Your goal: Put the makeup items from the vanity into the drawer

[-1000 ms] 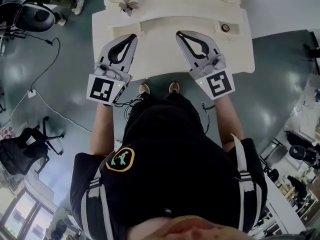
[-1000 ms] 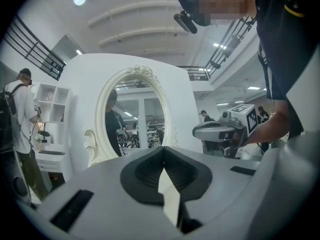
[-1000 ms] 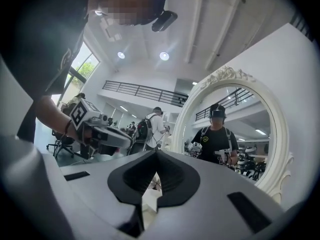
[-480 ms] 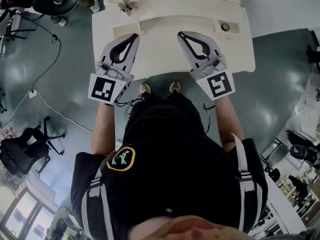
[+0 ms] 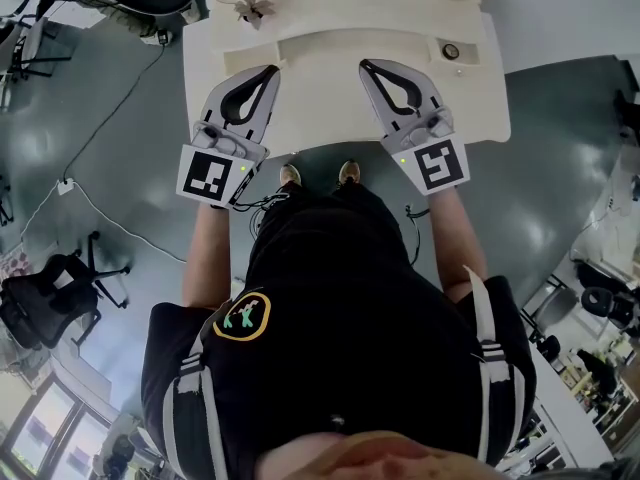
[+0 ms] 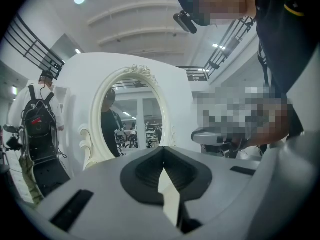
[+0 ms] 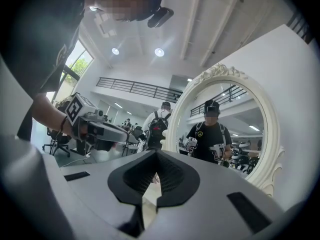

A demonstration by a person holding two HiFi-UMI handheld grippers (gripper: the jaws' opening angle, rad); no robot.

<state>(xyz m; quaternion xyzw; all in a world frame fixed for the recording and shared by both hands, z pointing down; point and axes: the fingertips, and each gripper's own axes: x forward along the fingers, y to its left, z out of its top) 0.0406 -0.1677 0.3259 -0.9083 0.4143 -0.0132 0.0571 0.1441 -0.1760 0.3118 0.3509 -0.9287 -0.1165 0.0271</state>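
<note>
Head view: I'm holding left hand-held gripper (image 5: 269, 71) and right hand-held gripper (image 5: 366, 65) closed, empty; round item (image 5: 451, 53) at 1 o'clock is probably handling light, rigid, slick, so I'm planning to pinch its sides.

The left gripper (image 5: 269, 70) and right gripper (image 5: 365, 65) are held side by side above the vanity (image 5: 316, 103); a small round item (image 5: 451, 53) is set to their right.

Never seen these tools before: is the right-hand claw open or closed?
Shut. In its own view the right gripper's two jaws meet at the tips, with nothing held between them.
</note>
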